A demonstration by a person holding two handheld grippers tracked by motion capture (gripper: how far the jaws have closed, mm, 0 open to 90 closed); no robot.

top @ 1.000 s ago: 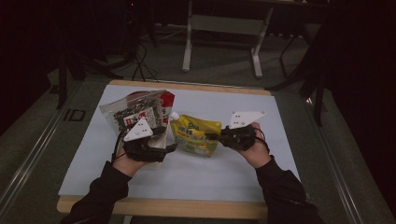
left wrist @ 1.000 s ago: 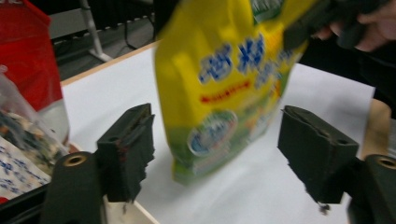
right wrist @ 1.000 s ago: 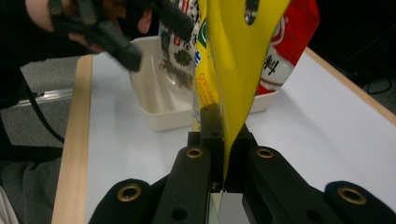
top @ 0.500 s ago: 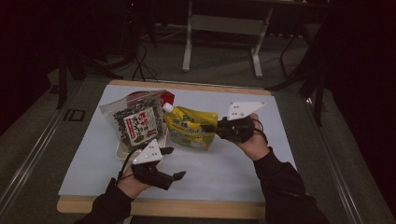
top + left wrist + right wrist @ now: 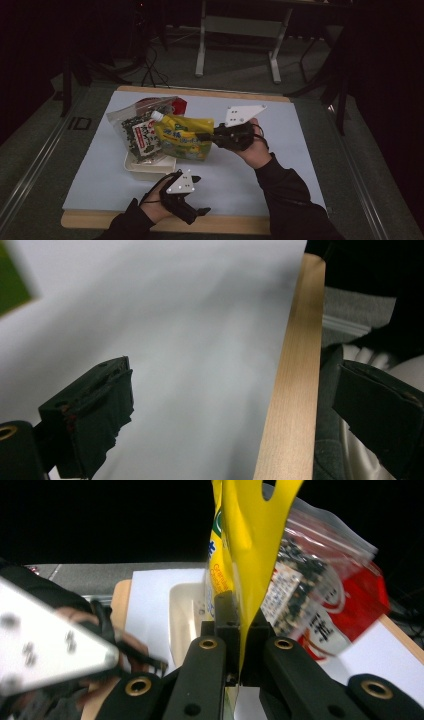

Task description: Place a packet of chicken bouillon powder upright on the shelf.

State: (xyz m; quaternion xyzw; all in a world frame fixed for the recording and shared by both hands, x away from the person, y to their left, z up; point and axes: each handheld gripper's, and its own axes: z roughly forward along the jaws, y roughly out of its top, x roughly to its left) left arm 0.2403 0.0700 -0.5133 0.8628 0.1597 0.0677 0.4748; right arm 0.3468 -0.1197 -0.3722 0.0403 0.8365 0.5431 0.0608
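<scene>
My right gripper [image 5: 206, 136] is shut on the edge of a yellow spouted pouch [image 5: 184, 139] and holds it above the white mat. In the right gripper view the jaws [image 5: 240, 630] pinch the pouch [image 5: 252, 540], which hangs upright between them. Behind it lies a clear bag of dark seaweed [image 5: 140, 135] [image 5: 310, 595], resting over a shallow white tray [image 5: 149, 169] [image 5: 186, 607]. My left gripper [image 5: 200, 196] [image 5: 235, 385] hovers low by the table's front edge. Its jaws have just been opening and stand wide apart with nothing between them.
A red packet [image 5: 178, 105] lies behind the bags. The white mat [image 5: 280, 170] covers a wooden board whose front edge [image 5: 292, 390] runs beside my left gripper. A metal frame [image 5: 237, 25] stands on the floor beyond the table.
My left gripper has pulled back from the seaweed bag to the front edge, sinking and spreading its jaws. My right gripper has carried the yellow pouch a little up and to the right.
</scene>
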